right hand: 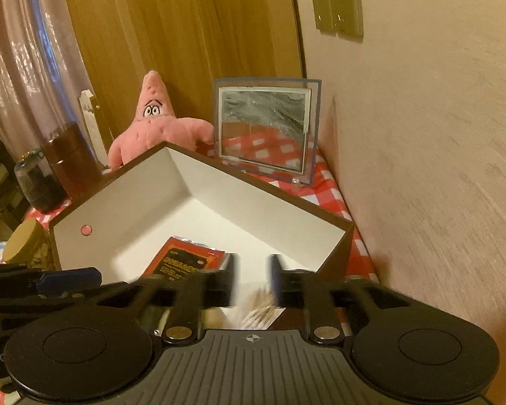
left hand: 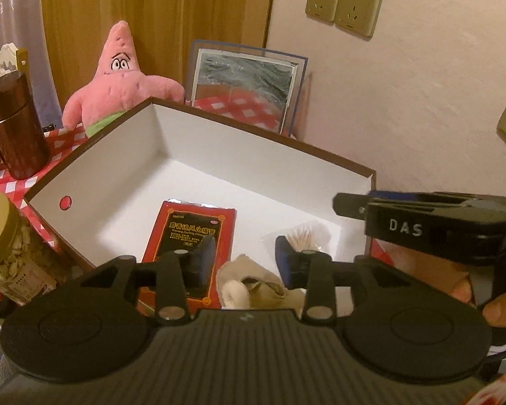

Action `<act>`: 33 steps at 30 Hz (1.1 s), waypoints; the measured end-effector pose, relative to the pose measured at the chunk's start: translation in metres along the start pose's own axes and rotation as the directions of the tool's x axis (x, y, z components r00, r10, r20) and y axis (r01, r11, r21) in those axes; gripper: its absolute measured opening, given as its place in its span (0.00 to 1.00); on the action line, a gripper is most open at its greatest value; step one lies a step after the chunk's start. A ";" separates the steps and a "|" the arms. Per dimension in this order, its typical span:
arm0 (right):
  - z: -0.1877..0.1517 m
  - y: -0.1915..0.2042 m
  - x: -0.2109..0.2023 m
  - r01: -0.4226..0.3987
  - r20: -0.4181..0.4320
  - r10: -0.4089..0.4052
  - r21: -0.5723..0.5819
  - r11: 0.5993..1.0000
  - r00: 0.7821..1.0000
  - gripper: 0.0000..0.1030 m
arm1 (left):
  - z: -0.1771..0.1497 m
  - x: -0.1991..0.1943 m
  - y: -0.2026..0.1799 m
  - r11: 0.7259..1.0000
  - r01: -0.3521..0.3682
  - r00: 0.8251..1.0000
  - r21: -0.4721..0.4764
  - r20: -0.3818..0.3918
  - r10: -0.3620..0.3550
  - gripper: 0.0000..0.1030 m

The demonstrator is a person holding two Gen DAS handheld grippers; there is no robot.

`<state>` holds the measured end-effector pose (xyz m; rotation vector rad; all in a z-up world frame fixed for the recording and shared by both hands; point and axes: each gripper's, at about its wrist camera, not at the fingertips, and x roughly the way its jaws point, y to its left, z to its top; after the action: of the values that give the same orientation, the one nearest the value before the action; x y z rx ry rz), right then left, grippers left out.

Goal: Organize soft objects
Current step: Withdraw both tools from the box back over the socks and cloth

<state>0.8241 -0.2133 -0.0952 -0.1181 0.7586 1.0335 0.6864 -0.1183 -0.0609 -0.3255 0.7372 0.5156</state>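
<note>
A brown box with white inside (left hand: 239, 155) stands on the red checked cloth; it also shows in the right wrist view (right hand: 253, 202). In it lie a red and black packet (left hand: 188, 233), a clear bag of cotton swabs (left hand: 307, 236) and a beige sock (left hand: 253, 285). My left gripper (left hand: 244, 260) is open above the sock, its fingers either side of it, not touching. My right gripper (right hand: 253, 278) is open over the box's near corner, above the swab bag (right hand: 259, 310). A pink star plush (left hand: 118, 81) sits behind the box.
A glass picture frame (left hand: 246, 91) leans by the wall behind the box. A brown canister (left hand: 15, 125) and a gold-lidded jar of nuts (left hand: 13, 253) stand left of the box. The wall with sockets (left hand: 344, 3) is close on the right.
</note>
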 end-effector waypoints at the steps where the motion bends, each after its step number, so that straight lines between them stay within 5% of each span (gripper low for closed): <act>1: -0.001 -0.001 -0.002 0.001 0.012 -0.001 0.006 1.000 1.000 0.52 | -0.001 -0.001 0.001 1.000 0.004 1.000 -0.001 -0.001 -0.004 0.36; 15: -0.050 -0.002 -0.089 -0.053 0.108 0.040 0.122 0.991 0.993 0.53 | -0.048 -0.082 0.038 0.995 0.102 0.995 -0.002 0.015 -0.102 0.37; 33: -0.140 0.097 -0.131 -0.123 -0.034 0.130 0.166 0.978 0.991 0.53 | -0.146 -0.176 0.161 0.997 -0.035 0.998 -0.071 -0.049 0.031 0.37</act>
<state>0.6362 -0.3177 -0.0942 0.0490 0.8981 1.0872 0.4077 -0.1093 -0.0549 -0.3948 0.7728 0.5683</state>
